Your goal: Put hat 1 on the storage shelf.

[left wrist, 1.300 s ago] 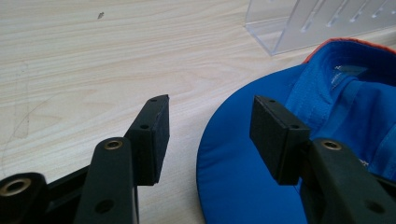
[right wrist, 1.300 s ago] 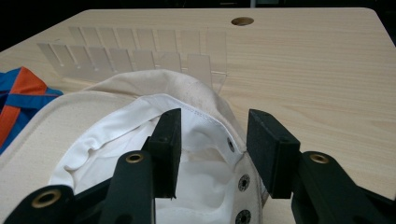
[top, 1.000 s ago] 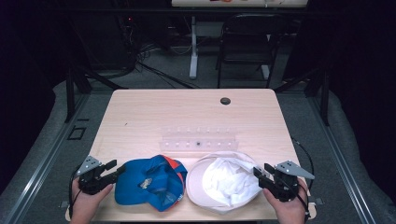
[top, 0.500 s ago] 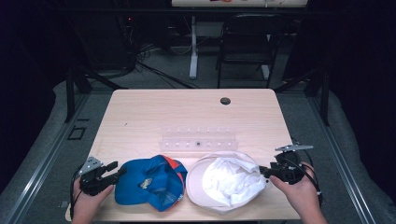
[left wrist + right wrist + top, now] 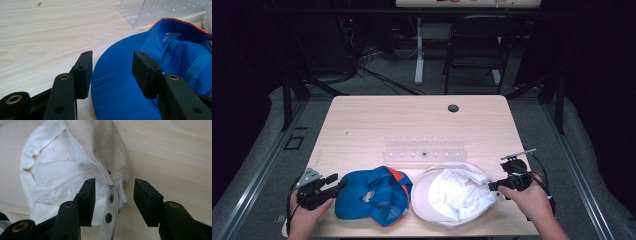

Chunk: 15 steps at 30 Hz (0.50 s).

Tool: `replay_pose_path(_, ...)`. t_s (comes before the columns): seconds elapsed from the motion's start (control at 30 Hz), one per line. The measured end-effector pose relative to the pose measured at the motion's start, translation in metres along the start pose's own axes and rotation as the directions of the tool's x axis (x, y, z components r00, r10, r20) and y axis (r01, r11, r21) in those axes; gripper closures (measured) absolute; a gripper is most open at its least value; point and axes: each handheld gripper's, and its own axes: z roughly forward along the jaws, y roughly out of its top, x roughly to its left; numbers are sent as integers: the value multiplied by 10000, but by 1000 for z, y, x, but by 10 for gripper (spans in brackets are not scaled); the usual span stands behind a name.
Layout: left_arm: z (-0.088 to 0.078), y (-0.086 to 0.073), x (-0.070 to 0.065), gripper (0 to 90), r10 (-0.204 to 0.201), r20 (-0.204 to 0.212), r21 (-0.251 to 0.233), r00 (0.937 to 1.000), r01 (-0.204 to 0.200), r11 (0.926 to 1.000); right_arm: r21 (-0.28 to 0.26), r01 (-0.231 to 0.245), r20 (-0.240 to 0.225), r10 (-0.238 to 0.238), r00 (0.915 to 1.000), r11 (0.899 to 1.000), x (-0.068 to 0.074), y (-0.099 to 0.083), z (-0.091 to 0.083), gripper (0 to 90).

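Bright, evenly lit table point(image 5: 362, 125); dark surroundings; high view soft, close-ups sharp.

Two caps, one blue point(image 5: 374, 196) and one white point(image 5: 454, 196), one clear rack point(image 5: 424, 152), two grippers.

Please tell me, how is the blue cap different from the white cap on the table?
The blue cap is bright blue with an orange edge; the white cap is plain white. The blue cap lies nearer the left gripper, whose open jaws straddle its brim; the white cap lies nearer the right gripper, whose open jaws straddle its snap strap. Both lie upside down, side by side, near the table's front edge.
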Motion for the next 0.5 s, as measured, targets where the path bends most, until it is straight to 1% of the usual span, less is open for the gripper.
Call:
replay_pose_path(0.03, 0, 0, 0, 513, 16, 20, 57, 10000, -16, 10000, 66, 50, 168, -51, 9998, 10000, 1, 1, 3, 527)
replay_pose_path(0.07, 0, 0, 0, 513, 18, 18, 53, 10000, -18, 10000, 195, 147, 215, -151, 9997, 9997, 1, 2, 4, 527)
replay_pose_path(0.13, 0, 0, 0, 514, 21, 14, 50, 10000, -21, 10000, 209, 114, 263, -120, 9996, 9997, 2, 3, 6, 529)
replay_pose_path(0.17, 0, 0, 0, 514, 26, 6, 52, 10000, -26, 10000, 73, -22, 323, 20, 9995, 10000, 3, 3, 8, 538)
replay_pose_path(0.2, -1, 0, 1, 514, 77, -22, 86, 10000, -77, 9999, 269, -12, 399, 1, 9992, 9996, 2, 6, 10, 559)
replay_pose_path(0.27, -1, 0, 1, 513, 69, -30, 86, 10000, -69, 9999, 324, 2, 373, -14, 9993, 9995, 2, 6, 10, 567)
replay_pose_path(0.3, -1, 0, 1, 514, 64, -34, 76, 10000, -63, 10000, 319, -19, 380, 7, 9993, 9995, 2, 7, 11, 592)
replay_pose_path(0.33, 0, 0, 1, 514, 28, -69, -70, 10000, -29, 10000, 371, -19, 356, 5, 9994, 9993, 2, 8, 14, 606)
replay_pose_path(0.37, 0, 0, 1, 514, 38, -79, -3, 10000, -38, 10000, 384, -21, 360, 7, 9994, 9993, 1, 9, 15, 621)
replay_pose_path(0.4, -1, 0, 1, 514, 50, -49, 76, 10000, -49, 10000, 308, -184, 361, 173, 9992, 9994, 2, 9, 16, 639)
replay_pose_path(0.43, -1, 0, 1, 513, 50, -49, 76, 10000, -49, 10000, 308, -184, 361, 173, 9992, 9994, 2, 9, 16, 639)
replay_pose_path(0.47, -1, 0, 1, 513, 44, -55, 74, 10000, -44, 10000, 513, -71, 352, 53, 9994, 9987, 1, 10, 16, 653)
replay_pose_path(0.5, -1, 0, 1, 514, 39, -57, 83, 10000, -39, 10000, 490, -93, 392, 74, 9992, 9988, 2, 10, 17, 677)
